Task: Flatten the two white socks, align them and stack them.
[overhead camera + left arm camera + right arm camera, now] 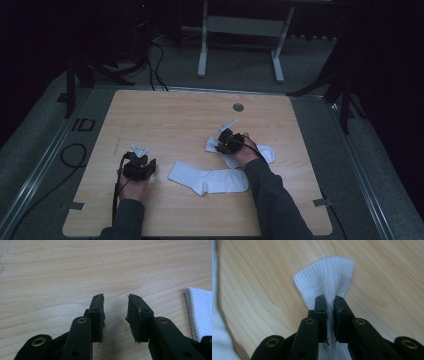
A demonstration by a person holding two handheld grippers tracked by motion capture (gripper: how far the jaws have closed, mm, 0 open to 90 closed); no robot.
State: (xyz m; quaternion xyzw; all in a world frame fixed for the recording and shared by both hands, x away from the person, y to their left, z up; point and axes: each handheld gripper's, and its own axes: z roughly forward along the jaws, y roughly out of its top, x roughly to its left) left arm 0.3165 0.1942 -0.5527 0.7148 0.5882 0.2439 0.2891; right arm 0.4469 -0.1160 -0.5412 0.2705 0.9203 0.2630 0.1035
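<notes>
Two white socks lie on the wooden table (165, 115). The nearer sock (207, 180) lies flat between my hands; its ribbed cuff (201, 312) shows at the right edge of the left gripper view. The second sock (265, 152) lies farther right, partly under my right hand. My right gripper (223, 141) (330, 300) is shut on this sock's ribbed cuff (327, 275), which bunches and fans out beyond the jaws. My left gripper (139, 162) (115, 298) hovers over bare wood left of the nearer sock, its jaws apart with nothing between them.
A round grey grommet (238, 107) sits near the table's far edge. Beyond the table stands a white metal frame (240, 30). A black cable (75, 155) loops on the grey floor at the left. Bare wood lies at the table's left and far side.
</notes>
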